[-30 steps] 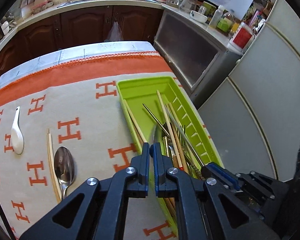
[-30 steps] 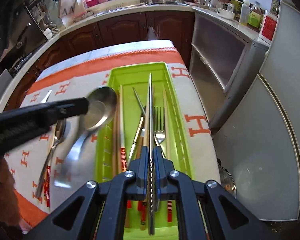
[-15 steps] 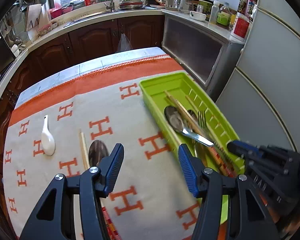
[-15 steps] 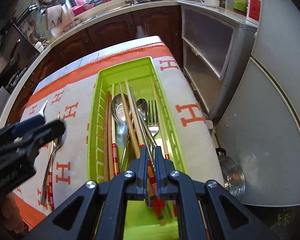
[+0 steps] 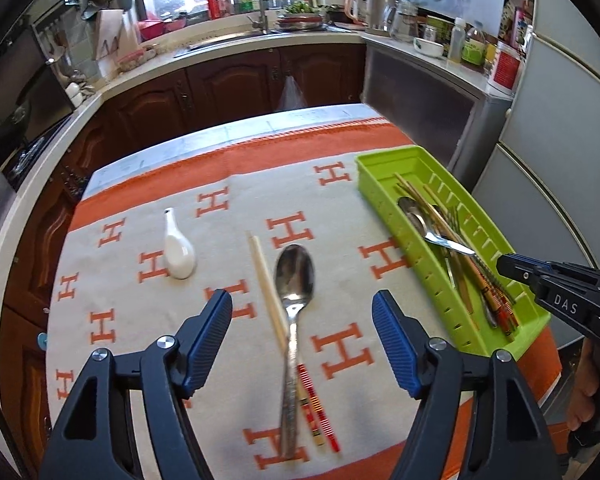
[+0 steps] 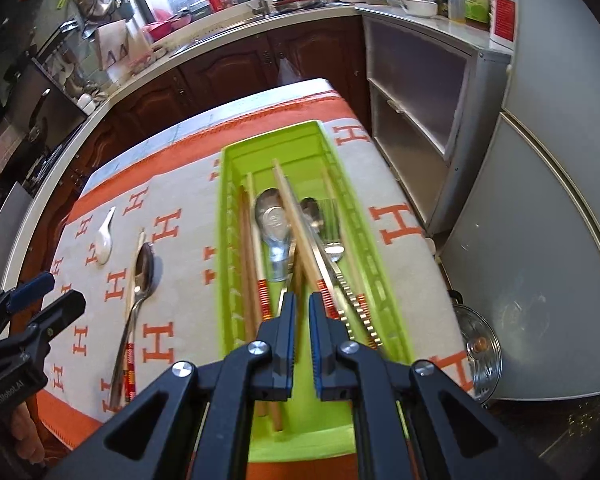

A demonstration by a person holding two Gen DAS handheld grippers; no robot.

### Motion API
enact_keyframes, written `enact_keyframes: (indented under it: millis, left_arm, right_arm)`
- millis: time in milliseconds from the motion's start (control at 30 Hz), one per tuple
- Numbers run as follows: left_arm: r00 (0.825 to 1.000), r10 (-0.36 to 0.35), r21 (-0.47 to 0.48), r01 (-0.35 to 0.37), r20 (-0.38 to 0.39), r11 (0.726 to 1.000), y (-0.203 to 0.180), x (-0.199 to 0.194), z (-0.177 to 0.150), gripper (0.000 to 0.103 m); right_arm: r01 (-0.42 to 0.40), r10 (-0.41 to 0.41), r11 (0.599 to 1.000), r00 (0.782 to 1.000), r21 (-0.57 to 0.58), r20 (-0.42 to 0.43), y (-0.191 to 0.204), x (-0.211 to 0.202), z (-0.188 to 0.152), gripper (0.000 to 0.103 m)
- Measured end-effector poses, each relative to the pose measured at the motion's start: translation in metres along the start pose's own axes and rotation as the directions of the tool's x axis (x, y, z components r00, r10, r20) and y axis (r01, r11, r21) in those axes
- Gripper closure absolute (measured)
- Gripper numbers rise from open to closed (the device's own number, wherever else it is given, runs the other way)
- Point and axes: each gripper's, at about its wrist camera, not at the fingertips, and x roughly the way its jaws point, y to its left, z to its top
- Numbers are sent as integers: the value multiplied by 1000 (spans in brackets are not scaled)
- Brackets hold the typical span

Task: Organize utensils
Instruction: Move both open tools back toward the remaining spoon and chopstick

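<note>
Swinging away from the green tray (image 5: 384, 168), the left gripper (image 5: 302, 338) now hangs wide open and empty over the metal spoon (image 5: 294, 276) and chopstick (image 5: 266, 276) lying crossed on the cloth, so closing there could snag both, while the right gripper (image 6: 302, 312) sits nearly closed, empty, above the tray.

Utensils: part in tray, part out on cloth

Lime-green slotted tray (image 6: 374, 248) lies lengthwise at table's right side; holds wooden chopsticks (image 6: 294, 220) w/ red-striped ends, two steel spoons (image 6: 272, 216), a fork (image 6: 332, 228), all piled lengthwise, some crossing. Outside it, left of tray: steel spoon (image 5: 294, 276) bowl-up w/ its handle over a chopstick pair (image 5: 268, 280); white ceramic soup spoon (image 5: 178, 248) further left, apart.
</note>
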Motion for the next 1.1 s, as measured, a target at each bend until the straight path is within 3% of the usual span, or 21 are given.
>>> enact_keyframes:
  millis: [500, 667, 867, 1100]
  left_arm:
    - [993, 118, -129, -113, 30, 985, 92, -12, -34, 31]
    - [991, 135, -195, -131, 8, 972, 130, -3, -39, 31]
    - [987, 155, -206, -158, -30, 966, 162, 23, -36, 31]
    - [992, 58, -275, -87, -113, 958, 190, 76, -19, 31]
  right_arm:
    - [-41, 38, 988, 999, -148, -23, 82, -5, 0, 97]
    - [-51, 43, 983, 998, -174, -49, 104, 2, 4, 97]
    - [-84, 70, 980, 994, -182, -82, 127, 22, 15, 97]
    - [-145, 123, 971, 985, -192, -117, 151, 51, 34, 97]
